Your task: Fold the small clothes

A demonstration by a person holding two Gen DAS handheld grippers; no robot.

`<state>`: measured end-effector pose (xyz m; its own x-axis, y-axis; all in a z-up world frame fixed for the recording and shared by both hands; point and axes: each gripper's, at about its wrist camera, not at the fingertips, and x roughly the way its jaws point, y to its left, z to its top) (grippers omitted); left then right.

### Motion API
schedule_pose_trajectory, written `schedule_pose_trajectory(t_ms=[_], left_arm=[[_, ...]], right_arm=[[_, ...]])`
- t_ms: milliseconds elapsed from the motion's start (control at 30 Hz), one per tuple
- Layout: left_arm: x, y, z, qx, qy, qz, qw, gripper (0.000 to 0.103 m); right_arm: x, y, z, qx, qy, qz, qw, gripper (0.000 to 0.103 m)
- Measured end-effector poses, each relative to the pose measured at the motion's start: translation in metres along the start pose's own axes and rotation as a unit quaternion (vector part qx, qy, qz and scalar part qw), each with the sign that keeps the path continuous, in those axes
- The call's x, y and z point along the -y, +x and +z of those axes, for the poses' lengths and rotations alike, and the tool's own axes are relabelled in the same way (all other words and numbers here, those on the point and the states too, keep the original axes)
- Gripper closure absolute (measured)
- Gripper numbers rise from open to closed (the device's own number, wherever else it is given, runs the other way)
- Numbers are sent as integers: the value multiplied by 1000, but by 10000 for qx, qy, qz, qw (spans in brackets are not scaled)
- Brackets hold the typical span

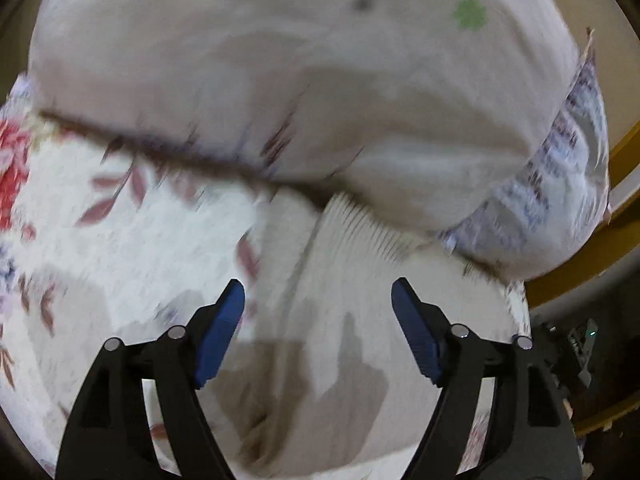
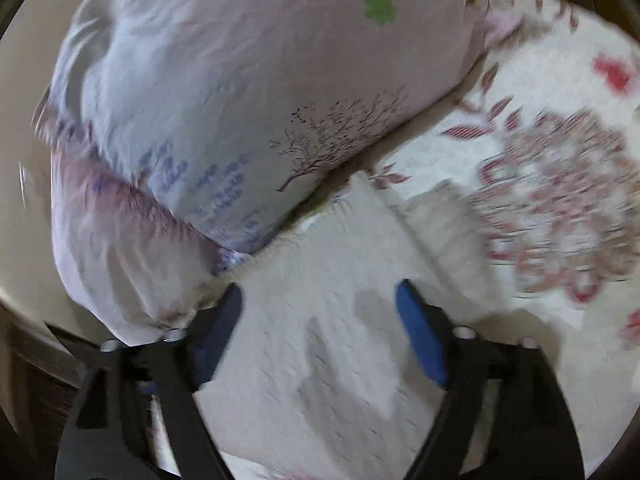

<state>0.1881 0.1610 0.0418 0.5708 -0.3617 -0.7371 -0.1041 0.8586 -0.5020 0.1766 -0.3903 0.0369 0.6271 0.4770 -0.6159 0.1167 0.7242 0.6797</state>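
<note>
Hovering over the bed, left wrist view first: the left gripper [image 1: 318, 296] is spread wide, blue pads [image 1: 222, 332] apart with nothing between them. Below it lies the small white garment [image 1: 344, 320], flat on the floral bedsheet [image 1: 120, 220], its ribbed edge [image 1: 360, 220] pointing toward the pillow [image 1: 320, 80]. Garment lies spread, probably so an edge can be picked for a fold; the wide jaws fit an approach, not a hold. Pillow is pushed to the head of the bed, overlapping the top of the ribbed edge. Green clover print [image 1: 470, 14] on the pillow; bluish printed text along its side is too blurred to read. Yellow bed frame [image 1: 600, 256] at right.

Right wrist view: right gripper [image 2: 320, 296] also wide apart, empty, hanging above the same white garment [image 2: 320, 340]. Garment sits just beside the pillow [image 2: 240, 80], on the floral bedsheet [image 2: 560, 200]. Both grippers over one piece suggests a two-handed fold is about to start. Green clover [image 2: 380, 8] again, plus a tree drawing [image 2: 340, 136] and blue lettering [image 2: 224, 196], motion-blurred, unreadable. No brand visible on the garment.
</note>
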Motion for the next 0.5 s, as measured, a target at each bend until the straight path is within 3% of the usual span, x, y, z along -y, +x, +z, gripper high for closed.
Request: schedule_pose_trajectory(t_ms=[133, 167, 233, 300, 367, 500], left_arm=[[-10, 24, -19, -516, -222, -126, 9983, 32], [-6, 29, -22, -370, -213, -110, 9990, 31], [0, 36, -27, -369, -268, -206, 9987, 53], [0, 46, -26, -470, -640, -413, 9960, 85], [6, 44, -26, -348, -901, -568, 9937, 86], [64, 16, -24, -3, -584, -1345, 9892, 88]], right_arm=[[27, -17, -5, -90, 250, 114, 9996, 19], [30, -18, -6, -115, 311, 138, 9994, 19], [34, -13, -6, -179, 340, 180, 9991, 19], [32, -15, -6, -235, 284, 212, 9991, 19], [35, -23, -4, -280, 227, 228, 9991, 19], [42, -45, 3, -186, 138, 254, 9994, 19]])
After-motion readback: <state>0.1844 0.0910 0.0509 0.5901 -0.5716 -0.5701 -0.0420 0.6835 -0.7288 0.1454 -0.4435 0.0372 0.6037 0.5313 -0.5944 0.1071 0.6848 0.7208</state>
